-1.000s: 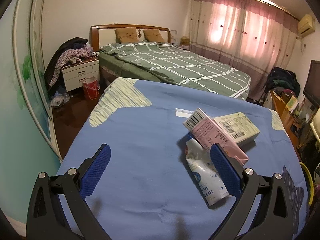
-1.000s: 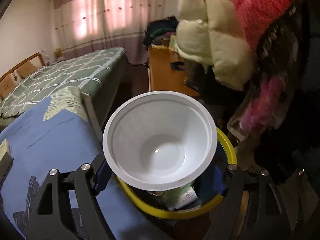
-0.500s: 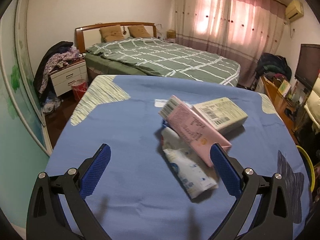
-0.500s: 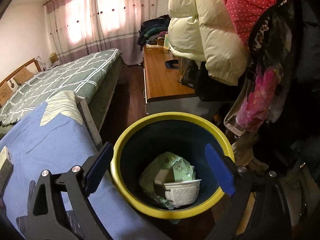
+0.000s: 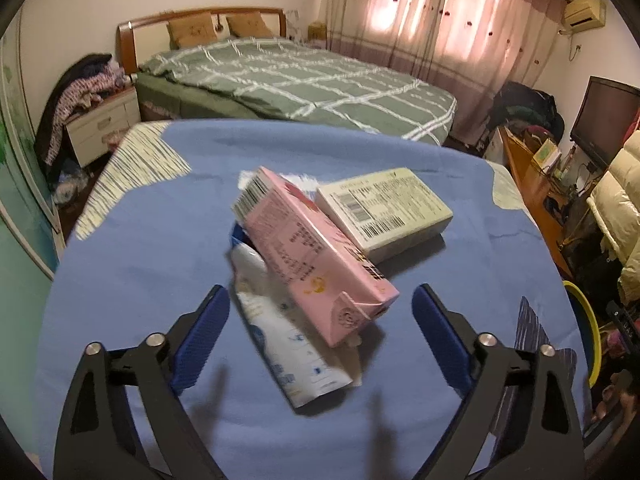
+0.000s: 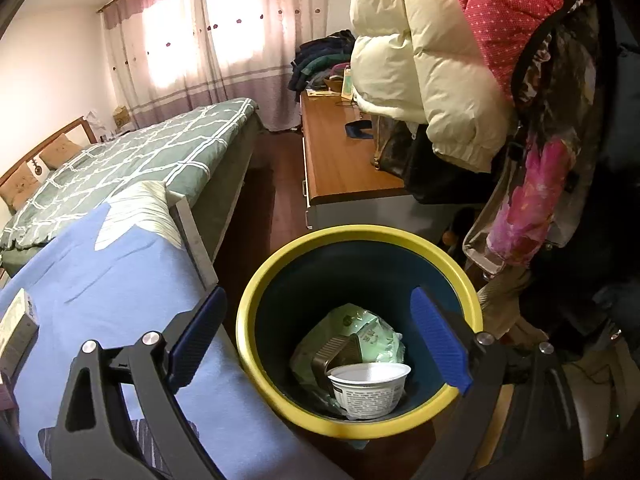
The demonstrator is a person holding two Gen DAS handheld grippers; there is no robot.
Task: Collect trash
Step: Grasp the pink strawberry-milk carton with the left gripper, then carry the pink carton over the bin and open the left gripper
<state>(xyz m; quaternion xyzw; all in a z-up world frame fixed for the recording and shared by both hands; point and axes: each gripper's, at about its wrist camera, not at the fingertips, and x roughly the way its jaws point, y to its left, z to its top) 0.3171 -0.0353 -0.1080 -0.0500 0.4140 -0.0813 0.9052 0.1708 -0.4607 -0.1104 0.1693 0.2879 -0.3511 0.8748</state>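
Since a second ago, the left gripper [image 5: 320, 320] is advancing on the pile and its jaws are closing, touching nothing yet. Between them is lying the pink carton [image 5: 316, 256], long axis running far-left to near-right over the white pouch [image 5: 288, 344]. Over the bin [image 6: 440, 248] at right, the right gripper [image 6: 320, 340] is hanging wide and empty.

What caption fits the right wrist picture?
Open right claw above the yellow-rimmed bin, white cup inside.
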